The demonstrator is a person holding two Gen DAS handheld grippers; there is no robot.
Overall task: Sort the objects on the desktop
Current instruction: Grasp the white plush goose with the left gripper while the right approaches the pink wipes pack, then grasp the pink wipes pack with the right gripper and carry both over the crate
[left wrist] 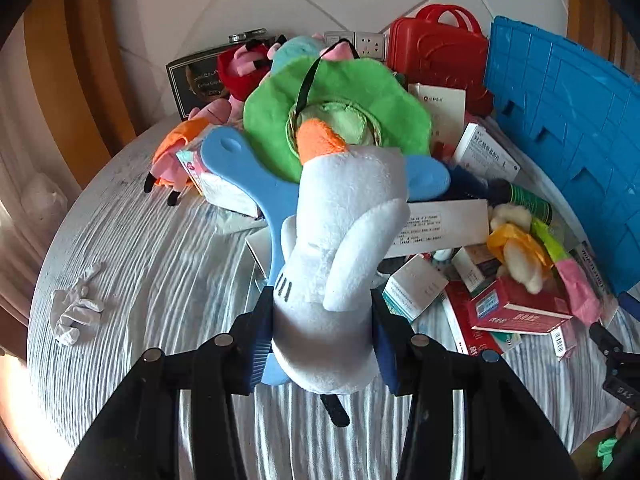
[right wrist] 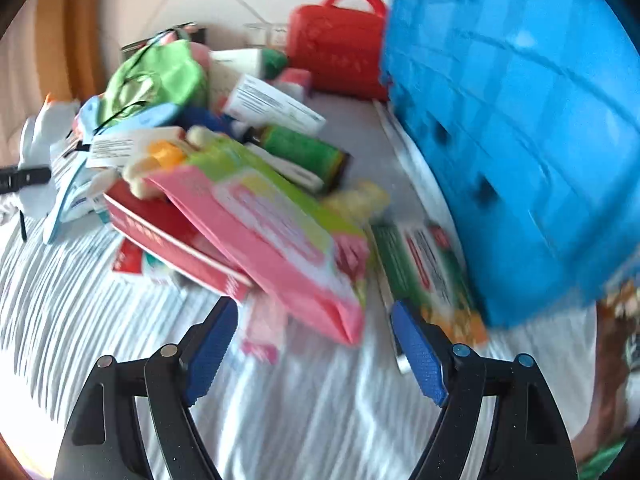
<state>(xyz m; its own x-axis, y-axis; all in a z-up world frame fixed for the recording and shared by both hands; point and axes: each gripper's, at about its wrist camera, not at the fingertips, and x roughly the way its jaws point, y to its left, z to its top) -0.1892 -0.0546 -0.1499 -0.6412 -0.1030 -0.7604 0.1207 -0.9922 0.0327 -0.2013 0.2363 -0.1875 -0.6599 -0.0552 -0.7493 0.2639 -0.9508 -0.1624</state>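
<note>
My left gripper (left wrist: 322, 336) is shut on a white plush goose (left wrist: 340, 256) with an orange beak and a green leaf-shaped hat (left wrist: 340, 116), held above the striped table. The same plush shows at the far left of the right wrist view (right wrist: 38, 148). My right gripper (right wrist: 314, 340) is open and empty, just in front of a pink and green box (right wrist: 276, 240) lying on a pile of medicine boxes. That view is blurred by motion.
A blue plastic crate (left wrist: 568, 128) (right wrist: 520, 140) stands at the right. A red carry case (left wrist: 436, 52) (right wrist: 340, 56) is at the back. Medicine boxes (left wrist: 516, 308), a green bottle (right wrist: 304, 148), small plush toys (left wrist: 172, 160) and a crumpled glove (left wrist: 74, 312) lie on the tablecloth.
</note>
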